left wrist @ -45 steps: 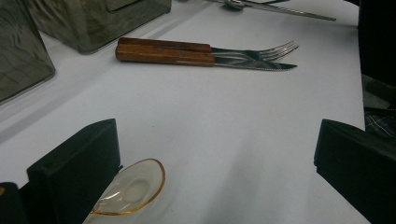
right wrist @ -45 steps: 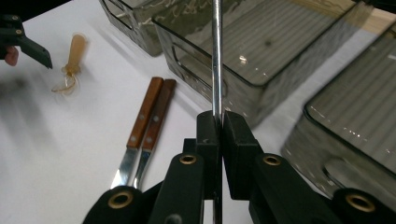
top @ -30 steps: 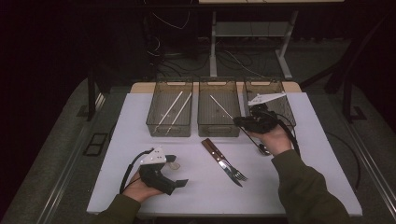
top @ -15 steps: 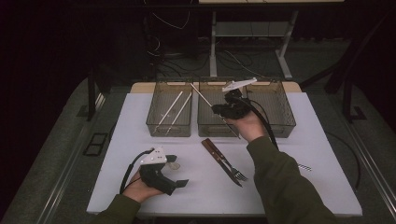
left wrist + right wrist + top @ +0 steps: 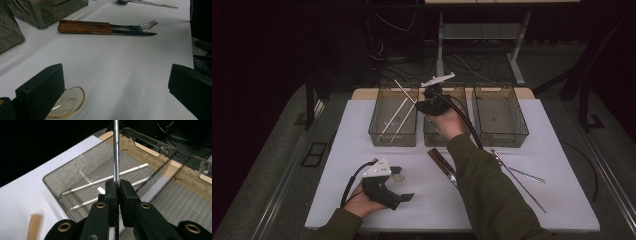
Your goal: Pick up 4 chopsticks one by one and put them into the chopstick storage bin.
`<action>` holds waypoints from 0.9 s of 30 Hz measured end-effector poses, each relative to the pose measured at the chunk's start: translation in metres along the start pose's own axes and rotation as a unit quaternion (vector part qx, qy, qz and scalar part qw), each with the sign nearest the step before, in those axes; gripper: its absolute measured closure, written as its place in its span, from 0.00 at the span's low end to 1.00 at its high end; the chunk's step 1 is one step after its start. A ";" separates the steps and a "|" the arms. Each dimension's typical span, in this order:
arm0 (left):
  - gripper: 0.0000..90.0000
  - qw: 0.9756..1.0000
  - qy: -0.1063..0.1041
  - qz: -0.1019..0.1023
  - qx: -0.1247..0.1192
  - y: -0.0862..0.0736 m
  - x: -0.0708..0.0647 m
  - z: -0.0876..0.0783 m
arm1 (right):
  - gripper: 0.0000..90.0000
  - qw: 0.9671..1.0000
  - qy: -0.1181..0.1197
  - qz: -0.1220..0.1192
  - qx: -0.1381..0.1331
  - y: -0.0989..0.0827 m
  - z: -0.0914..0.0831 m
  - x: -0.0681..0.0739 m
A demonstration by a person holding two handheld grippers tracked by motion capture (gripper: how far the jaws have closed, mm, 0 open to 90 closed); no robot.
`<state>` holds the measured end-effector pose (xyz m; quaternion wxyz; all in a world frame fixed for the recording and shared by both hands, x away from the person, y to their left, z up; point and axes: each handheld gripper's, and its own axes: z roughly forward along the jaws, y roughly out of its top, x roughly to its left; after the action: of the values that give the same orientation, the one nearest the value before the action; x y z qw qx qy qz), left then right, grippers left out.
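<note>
The right gripper (image 5: 115,185), jaws clamped on a metal rod (image 5: 116,147), holds it over the far-left bin (image 5: 393,134), likely to join the rods there, while the left gripper (image 5: 404,196) rests, jaws apart, on the near tabletop (image 5: 337,165).

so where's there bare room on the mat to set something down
Free: the white mat left of the left bin, and the far right beside the right bin. Crowded: mid-front, with knife and fork, the long utensils, and the left gripper by a small glass dish.
</note>
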<state>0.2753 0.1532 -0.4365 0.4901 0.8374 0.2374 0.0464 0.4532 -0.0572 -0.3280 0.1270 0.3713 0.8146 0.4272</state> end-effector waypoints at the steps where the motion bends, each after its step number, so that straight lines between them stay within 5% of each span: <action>1: 0.00 1.000 0.001 0.001 0.000 0.000 0.000 0.000 | 0.95 1.000 0.000 -0.002 0.001 0.003 0.004 0.001; 20: 0.00 1.000 0.000 0.013 0.004 0.002 -0.001 0.000 | 0.95 1.000 -0.014 0.012 0.003 0.041 0.069 0.024; 27: 0.00 1.000 -0.001 0.013 0.003 0.002 0.000 -0.001 | 0.95 1.000 -0.010 0.020 0.008 0.041 0.089 0.030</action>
<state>0.2753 0.1530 -0.4340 0.4869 0.8421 0.2262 0.0516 0.4992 0.0330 -0.3459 0.1236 0.3924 0.8090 0.4198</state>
